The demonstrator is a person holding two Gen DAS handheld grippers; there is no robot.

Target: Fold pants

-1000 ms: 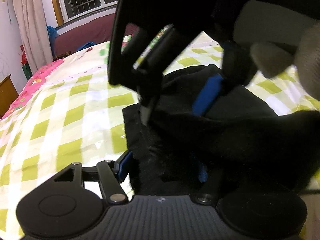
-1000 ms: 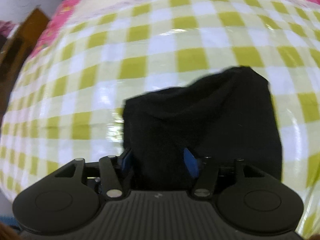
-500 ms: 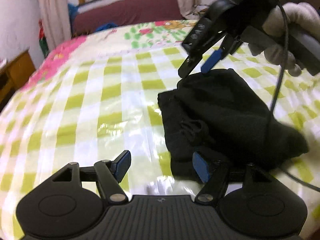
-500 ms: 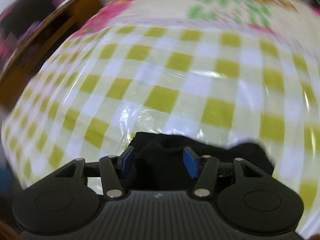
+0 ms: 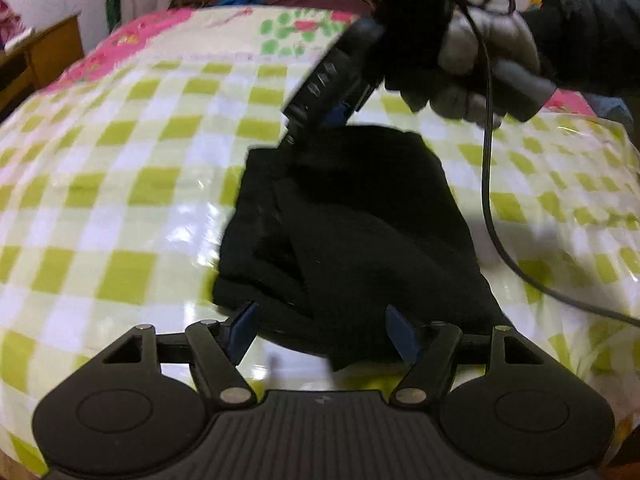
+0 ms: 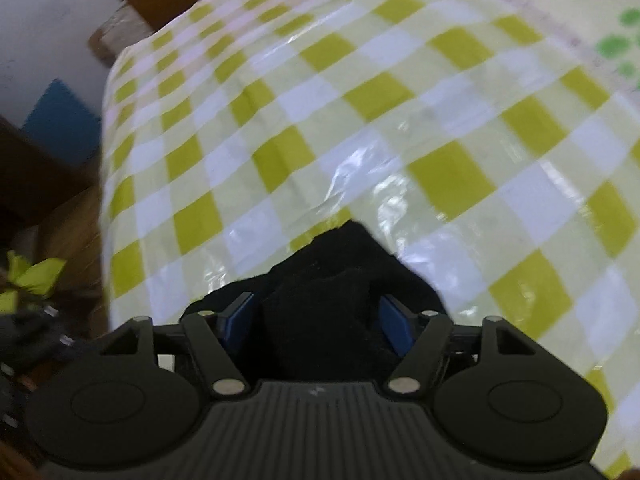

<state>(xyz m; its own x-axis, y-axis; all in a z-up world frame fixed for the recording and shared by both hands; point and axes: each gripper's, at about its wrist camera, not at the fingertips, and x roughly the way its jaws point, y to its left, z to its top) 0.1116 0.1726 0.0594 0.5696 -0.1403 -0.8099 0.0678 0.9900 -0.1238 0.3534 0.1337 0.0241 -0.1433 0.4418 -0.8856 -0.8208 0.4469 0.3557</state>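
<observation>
Black pants [image 5: 352, 216] lie folded in a thick pile on the checked sheet. My left gripper [image 5: 320, 332] hovers at the pile's near edge, open, with that edge between its blue pads [image 5: 240, 330] but not pinched. A gloved hand holds my right gripper [image 5: 320, 120] at the pile's far left corner. In the right wrist view its jaws are opening: a hump of the black pants [image 6: 320, 300] sits between the right gripper [image 6: 316, 322] pads, which stand just off the cloth.
A glossy green-and-white checked sheet [image 5: 120, 184] covers the bed, with a pink floral part [image 5: 132, 44] at the far end. Wooden furniture [image 5: 44, 56] stands off the bed's left. The right gripper's black cable [image 5: 486, 184] hangs over the sheet to the right of the pile.
The right gripper rolled, swung to the pile's far left corner and spread its pads wider around the cloth. The left gripper drew back and rose, so the whole pile now shows.
</observation>
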